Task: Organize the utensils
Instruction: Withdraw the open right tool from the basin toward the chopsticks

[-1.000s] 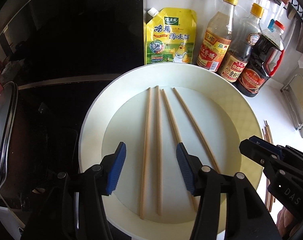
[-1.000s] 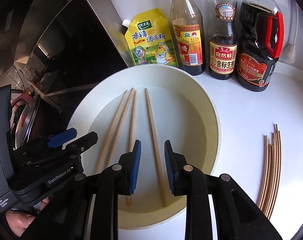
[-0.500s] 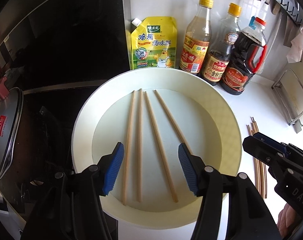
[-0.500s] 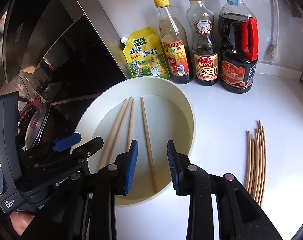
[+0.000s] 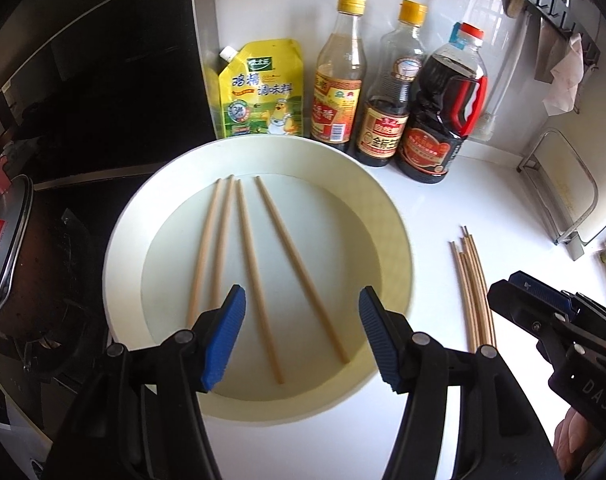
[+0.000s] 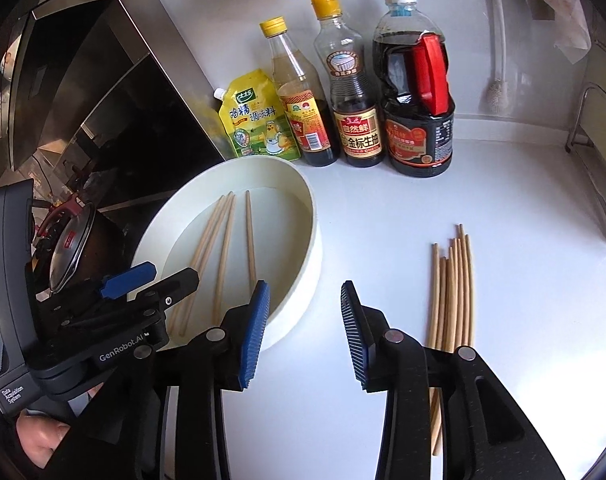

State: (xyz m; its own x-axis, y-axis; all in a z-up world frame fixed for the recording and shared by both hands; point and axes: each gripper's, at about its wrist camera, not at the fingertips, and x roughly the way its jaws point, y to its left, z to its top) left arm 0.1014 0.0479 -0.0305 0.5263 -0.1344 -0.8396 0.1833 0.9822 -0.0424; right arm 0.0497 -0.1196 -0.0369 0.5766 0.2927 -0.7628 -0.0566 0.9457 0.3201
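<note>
A round cream tray (image 5: 387, 208) sits on the white counter and holds several wooden chopsticks (image 5: 255, 276), lying lengthwise. It also shows in the right wrist view (image 6: 303, 196), with the chopsticks (image 6: 249, 236) inside. A bundle of more chopsticks (image 5: 473, 284) lies on the counter to the tray's right, and shows in the right wrist view (image 6: 453, 288). My left gripper (image 5: 301, 340) is open and empty above the tray's near edge. My right gripper (image 6: 305, 332) is open and empty above the counter between tray and bundle.
A yellow seasoning pouch (image 5: 261, 90) and three sauce bottles (image 5: 387, 92) stand against the back wall behind the tray. A stove with a lidded pot (image 5: 7, 248) is at the left. A metal rack (image 5: 559, 188) stands at the right.
Both grippers have drawn back and up from the tray. The right gripper opened wider and shifted right toward the chopstick bundle. The chopsticks in the tray have not moved.
</note>
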